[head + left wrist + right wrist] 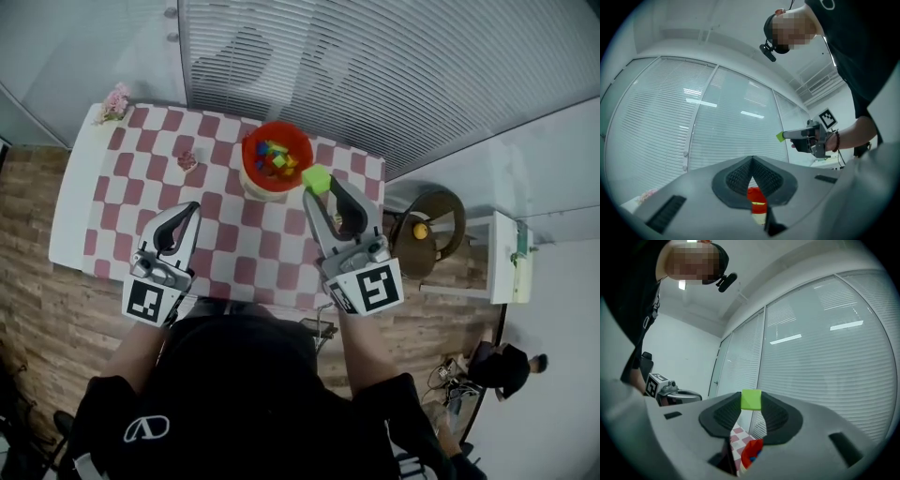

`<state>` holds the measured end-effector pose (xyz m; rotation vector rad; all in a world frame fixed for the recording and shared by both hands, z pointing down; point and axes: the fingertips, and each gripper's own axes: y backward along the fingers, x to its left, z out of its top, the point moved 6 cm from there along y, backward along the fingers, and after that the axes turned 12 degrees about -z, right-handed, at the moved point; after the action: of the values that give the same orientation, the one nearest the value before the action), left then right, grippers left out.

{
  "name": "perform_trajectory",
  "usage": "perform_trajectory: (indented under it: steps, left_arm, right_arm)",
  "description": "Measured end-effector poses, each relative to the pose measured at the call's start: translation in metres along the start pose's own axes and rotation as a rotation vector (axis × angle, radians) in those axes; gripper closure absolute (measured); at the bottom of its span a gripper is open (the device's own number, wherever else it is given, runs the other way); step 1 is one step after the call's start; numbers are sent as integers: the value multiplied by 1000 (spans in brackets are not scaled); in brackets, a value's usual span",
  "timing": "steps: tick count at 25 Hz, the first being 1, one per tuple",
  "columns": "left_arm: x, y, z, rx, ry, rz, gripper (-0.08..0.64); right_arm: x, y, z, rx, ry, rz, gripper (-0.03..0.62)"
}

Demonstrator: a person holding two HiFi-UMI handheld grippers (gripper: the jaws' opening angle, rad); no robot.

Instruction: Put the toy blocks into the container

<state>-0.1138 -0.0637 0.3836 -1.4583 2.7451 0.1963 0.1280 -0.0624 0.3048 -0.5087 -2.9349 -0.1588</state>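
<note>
Checked bench (234, 246) beneath a blind-covered window (375, 56). At left, the left tongs (193, 208) are seen closed together and empty over the cloth. At centre, toy blocks (274, 159) are contained in the red container (247, 155). At right, a green block (316, 178) is clamped in the right tongs (320, 185), just beside the container's rim.

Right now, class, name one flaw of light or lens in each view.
Head view: the lens curves the table edges. Left gripper view: lights glare on the window. Right gripper view: dark corners, green block sharp.
</note>
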Motion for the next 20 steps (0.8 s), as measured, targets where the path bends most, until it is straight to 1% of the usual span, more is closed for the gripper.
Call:
perform_trajectory:
  steps: [3,5,12,15,20]
  left_arm:
    - [1,-3,2,-2,-8,-5,555]
    - [2,-4,3,-4,-8,-6,554]
    - [-3,-9,4,-7,-11,-25,555]
    - [-5,-12,4,-3,-9,-31,554]
    - [-8,-13,4,-4,-9,-33,554]
  right_arm:
    - [0,-2,-6,10,9,-5,454]
    - [-3,-8,-19,36,-2,-12,454]
    - [-32,-61,-95,183,-43,-68,455]
    - [-38,-89,-131,273,-37,-73,454]
    - [-37,-122,-201,483,-48,-54,455]
